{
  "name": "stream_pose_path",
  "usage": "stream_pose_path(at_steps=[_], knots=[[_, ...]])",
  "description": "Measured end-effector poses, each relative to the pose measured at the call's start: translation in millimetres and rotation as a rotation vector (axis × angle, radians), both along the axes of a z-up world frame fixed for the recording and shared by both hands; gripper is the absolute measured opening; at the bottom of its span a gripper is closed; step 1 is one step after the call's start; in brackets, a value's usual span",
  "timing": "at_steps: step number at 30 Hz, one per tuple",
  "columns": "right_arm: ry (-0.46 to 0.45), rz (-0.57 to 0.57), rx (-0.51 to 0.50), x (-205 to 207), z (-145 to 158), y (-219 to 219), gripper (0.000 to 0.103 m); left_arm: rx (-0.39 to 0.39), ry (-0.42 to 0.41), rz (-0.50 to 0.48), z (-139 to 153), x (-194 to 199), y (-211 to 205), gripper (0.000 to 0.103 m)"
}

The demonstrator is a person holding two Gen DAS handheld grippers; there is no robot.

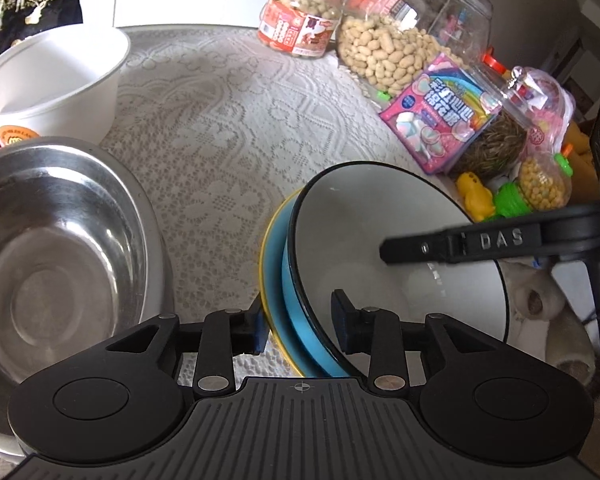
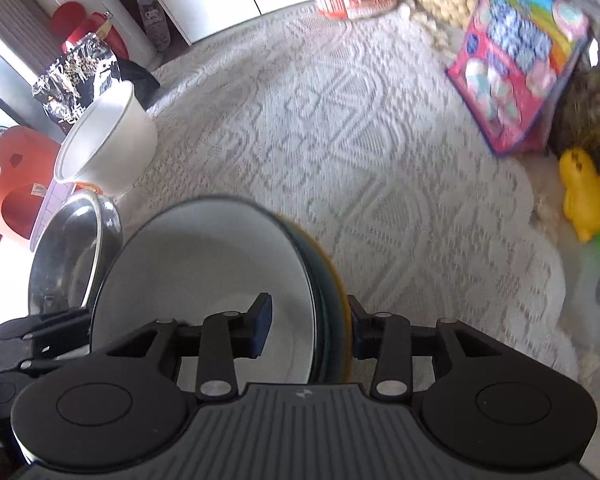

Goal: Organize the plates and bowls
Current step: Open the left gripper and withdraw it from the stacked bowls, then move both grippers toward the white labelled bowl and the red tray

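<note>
A stack of a white black-rimmed bowl (image 1: 380, 232) on a blue plate (image 1: 296, 312) with a yellow rim is held tilted above the lace tablecloth. My left gripper (image 1: 300, 328) is shut on the stack's near rim, one finger under the plate and one inside the bowl. My right gripper (image 2: 310, 326) is shut on the opposite rim of the same bowl (image 2: 204, 264); its finger (image 1: 460, 244) shows in the left wrist view. A steel bowl (image 1: 52, 256) and a white paper bowl (image 1: 52, 76) stand at the left.
Jars of peanuts (image 1: 384, 52) (image 1: 300, 20), a pink candy bag (image 1: 440, 116), a jar of seeds (image 1: 500, 136) and yellow and green toys (image 1: 476, 196) line the table's right side. A black snack bag (image 2: 76, 76) stands behind the paper bowl (image 2: 108, 148).
</note>
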State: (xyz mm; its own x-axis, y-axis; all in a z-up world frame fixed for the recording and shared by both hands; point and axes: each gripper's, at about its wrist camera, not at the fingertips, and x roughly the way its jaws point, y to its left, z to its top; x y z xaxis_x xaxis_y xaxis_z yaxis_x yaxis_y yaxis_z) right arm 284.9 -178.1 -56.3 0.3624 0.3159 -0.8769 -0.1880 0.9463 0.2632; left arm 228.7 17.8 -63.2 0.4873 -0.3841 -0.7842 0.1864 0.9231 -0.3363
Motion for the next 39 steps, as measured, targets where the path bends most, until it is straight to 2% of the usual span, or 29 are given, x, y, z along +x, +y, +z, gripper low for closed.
stream_pose_path(at_steps=[8,13,16,24,30,33,35,36,39], knots=[[-0.048,0.032,-0.065,3.2,2.8,10.3,0.04,0.013,0.0,0.006,1.5,-1.0,-2.2,0.032],[-0.028,0.003,-0.04,0.7,5.7,4.4,0.04,0.019,-0.012,0.018,12.4,-5.6,2.5,0.033],[-0.073,-0.008,-0.055,-1.1,18.6,4.5,0.04,0.013,-0.032,0.026,22.8,-9.0,7.9,0.03],[-0.181,0.003,-0.093,2.9,51.6,17.5,0.041,-0.083,-0.128,0.077,62.2,-11.0,37.9,0.028],[-0.237,0.047,-0.094,10.6,71.0,44.2,0.041,-0.084,-0.237,0.182,104.5,9.2,83.3,0.028],[-0.258,0.068,-0.088,15.4,81.3,64.8,0.042,-0.133,-0.325,0.215,120.1,27.1,118.9,0.028],[-0.261,0.082,-0.078,19.8,86.6,79.4,0.047,-0.135,-0.392,0.301,120.7,38.1,148.5,0.029],[-0.26,0.088,-0.076,22.8,88.6,88.0,0.05,-0.116,-0.4,0.364,116.4,41.5,160.9,0.029],[-0.266,0.113,-0.093,33.4,91.0,114.2,0.051,-0.079,-0.336,0.475,92.2,55.9,192.9,0.029]])
